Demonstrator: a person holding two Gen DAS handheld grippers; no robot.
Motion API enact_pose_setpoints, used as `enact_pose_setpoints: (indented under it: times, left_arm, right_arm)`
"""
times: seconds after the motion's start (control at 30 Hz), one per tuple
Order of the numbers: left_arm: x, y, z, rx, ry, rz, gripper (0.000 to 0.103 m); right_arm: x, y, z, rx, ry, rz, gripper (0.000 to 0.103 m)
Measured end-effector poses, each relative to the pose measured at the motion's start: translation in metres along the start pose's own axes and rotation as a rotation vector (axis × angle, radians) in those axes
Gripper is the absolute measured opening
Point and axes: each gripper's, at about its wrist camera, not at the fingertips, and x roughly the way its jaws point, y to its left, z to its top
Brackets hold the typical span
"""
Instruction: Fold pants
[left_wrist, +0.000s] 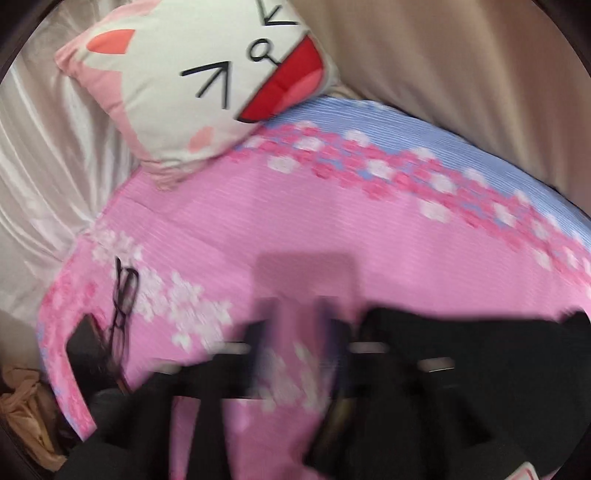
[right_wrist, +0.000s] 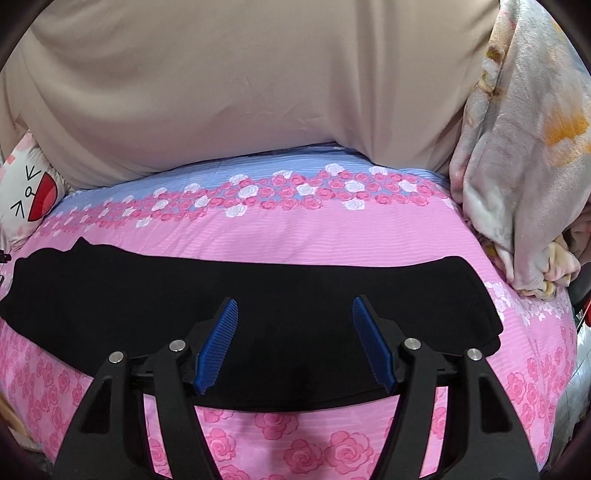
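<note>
Pants (right_wrist: 258, 325): black, folded into a long strip, lying flat across the near part of the pink floral bed sheet (right_wrist: 332, 229) | Right gripper (right_wrist: 293, 306): jaws spread above the pants, grasping nothing | Left gripper (left_wrist: 299, 314): blurred, jaws apart, empty | Cat-face pillow (left_wrist: 207, 85): far left.

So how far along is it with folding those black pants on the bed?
Partly done, it seems. The black pants lie flat as one long narrow strip across the pink floral bedsheet, which suggests the legs are already laid together. Nothing is in hand: the right gripper hangs open above the cloth, and the left gripper, though blurred, looks open and empty too. Still left: folding the strip across its length into a compact bundle.
</note>
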Motion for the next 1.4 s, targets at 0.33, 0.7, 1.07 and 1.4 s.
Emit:
enact_pose_setpoints:
  times: [0.33,0.7,1.07,1.4]
  left_arm:
    - [0.03,-0.026,-0.031,0.064,0.075,0.008,0.093]
    - [0.023,-0.044,0.023,0.155,-0.019,-0.022,0.0]
    - [0.04,0.013,0.011,-0.034,0.03,0.105,0.0]
    - [-0.024,-0.096,-0.068,0.206,-0.029,0.101,0.068]
  right_arm:
    - [0.02,0.032,-0.004,-0.03,0.037,0.084,0.064]
    - [0.023,0.041,-0.004,-0.028,0.043,0.06,0.064]
    - [0.031,0.048,0.001,-0.024,0.057,0.106,0.065]
    - [0.112,0.267,0.06,-0.458,0.087,0.394,0.065]
